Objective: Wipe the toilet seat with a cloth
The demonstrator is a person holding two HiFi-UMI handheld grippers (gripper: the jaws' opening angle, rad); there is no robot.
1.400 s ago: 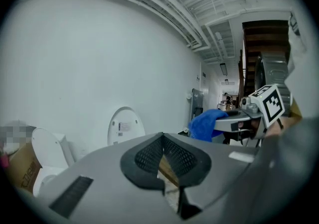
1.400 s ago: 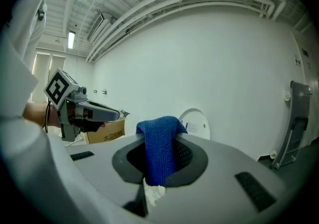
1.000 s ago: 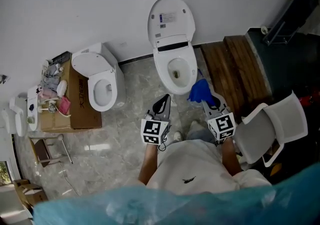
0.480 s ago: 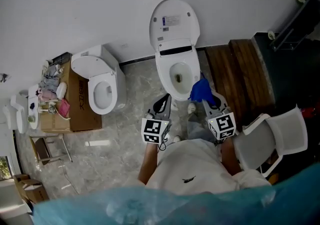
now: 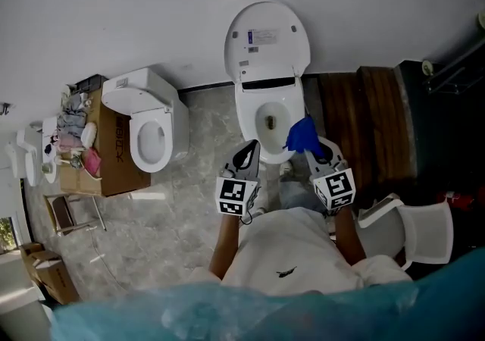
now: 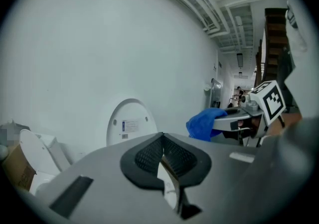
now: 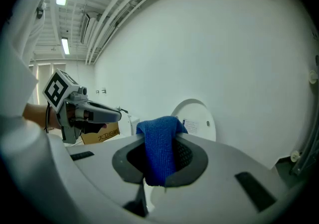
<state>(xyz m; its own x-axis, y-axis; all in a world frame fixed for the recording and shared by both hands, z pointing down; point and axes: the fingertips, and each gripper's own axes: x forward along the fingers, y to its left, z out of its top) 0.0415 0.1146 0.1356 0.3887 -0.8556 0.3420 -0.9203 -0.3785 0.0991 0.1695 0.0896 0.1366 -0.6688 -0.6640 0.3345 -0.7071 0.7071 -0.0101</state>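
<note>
A white toilet stands against the wall with its lid [image 5: 266, 35] raised; its seat [image 5: 247, 114] rings the open bowl. A blue cloth [image 5: 302, 134] hangs from my right gripper [image 5: 309, 143], which is shut on it just over the seat's front right rim. In the right gripper view the cloth [image 7: 159, 152] drapes down between the jaws, with the lid [image 7: 196, 120] behind. My left gripper [image 5: 249, 148] is shut and holds nothing, near the bowl's front left edge. In the left gripper view its pads [image 6: 149, 154] meet at the tip.
A second white toilet [image 5: 148, 132] stands to the left beside a cardboard box [image 5: 114, 156] with clutter on it. Dark wooden boards [image 5: 364, 123] lie right of the toilet. A white chair [image 5: 422, 230] is at my lower right. The floor is marble tile [image 5: 174, 211].
The toilet has come closer beneath the grippers: both now reach the bowl's front rim. The cloth stays in the right gripper. The chair has slid toward the lower right of the view.
</note>
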